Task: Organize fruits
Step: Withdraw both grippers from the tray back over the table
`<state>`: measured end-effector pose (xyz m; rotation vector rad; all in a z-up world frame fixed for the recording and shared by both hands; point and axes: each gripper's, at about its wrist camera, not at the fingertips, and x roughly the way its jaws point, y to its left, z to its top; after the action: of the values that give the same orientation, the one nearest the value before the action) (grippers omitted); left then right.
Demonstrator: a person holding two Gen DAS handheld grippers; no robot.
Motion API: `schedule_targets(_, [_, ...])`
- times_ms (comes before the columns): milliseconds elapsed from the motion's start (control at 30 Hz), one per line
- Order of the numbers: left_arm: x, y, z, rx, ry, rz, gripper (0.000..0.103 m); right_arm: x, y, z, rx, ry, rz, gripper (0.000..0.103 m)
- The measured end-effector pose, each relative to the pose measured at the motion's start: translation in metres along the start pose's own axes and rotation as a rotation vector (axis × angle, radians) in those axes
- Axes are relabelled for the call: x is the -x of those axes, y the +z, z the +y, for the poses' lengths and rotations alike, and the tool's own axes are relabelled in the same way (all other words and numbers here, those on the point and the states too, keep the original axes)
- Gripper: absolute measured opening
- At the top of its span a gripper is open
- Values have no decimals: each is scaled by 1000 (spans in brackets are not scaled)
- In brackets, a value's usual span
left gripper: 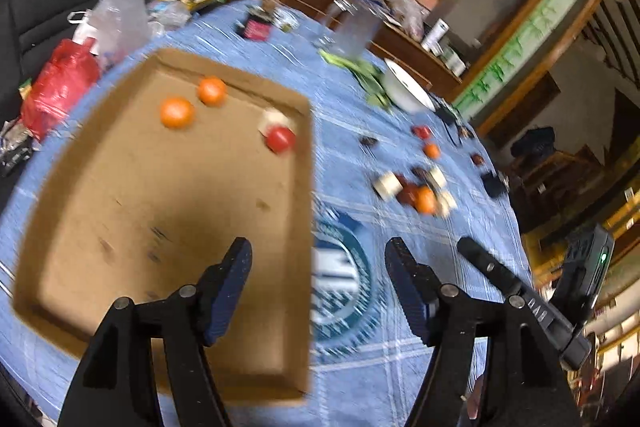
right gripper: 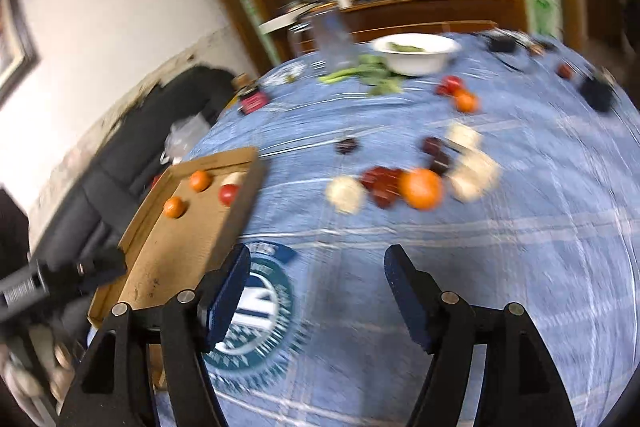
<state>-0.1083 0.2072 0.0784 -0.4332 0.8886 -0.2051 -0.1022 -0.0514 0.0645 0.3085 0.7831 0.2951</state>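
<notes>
we saw both grippers empty. the left gripper (left gripper: 318,263) hung with its jaws spread wide over the near right edge of the shallow brown cardboard tray (left gripper: 120,227), and the right gripper (right gripper: 316,267) hung equally wide open over the blue checked cloth on the tabletop (right gripper: 520,267).

the tray already held two small oranges (left gripper: 177,112) and one round red fruit (left gripper: 280,139) with a pale piece just beside it, all at its far end.

the loose pile still to be sorted lay on the cloth: a large orange (right gripper: 422,188) touching a dark red fruit (right gripper: 382,185), with a pale round piece (right gripper: 346,193) at its 9 o'clock and pale blocks at its 3 o'clock. from the right gripper this pile sat at about 12 to 1 o'clock, near; from the left gripper it lay towards 1 o'clock (left gripper: 425,200) and further off. we judged the right gripper the nearer one for the next pick. the fruits were round, so no long axis mattered, though motion blur hid finer detail.

a second orange (right gripper: 466,102) and red fruit lay well beyond, near the white bowl (right gripper: 416,61).
</notes>
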Motion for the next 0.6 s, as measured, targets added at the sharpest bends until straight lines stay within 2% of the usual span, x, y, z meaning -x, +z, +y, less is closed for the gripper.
schedule_targets(167, [-23,-25,-35,-67,6,78,68,26,-9,-34,-73,-28,-33,76])
schedule_targets(300, [-26,-32,-51,-104,35,67,68,39,-13,-47,-100,-26,-55,77])
schedule_targets(600, [-31,-34,-51,-106,69,63,68,35,-18,-64,-134,-21,-40,77])
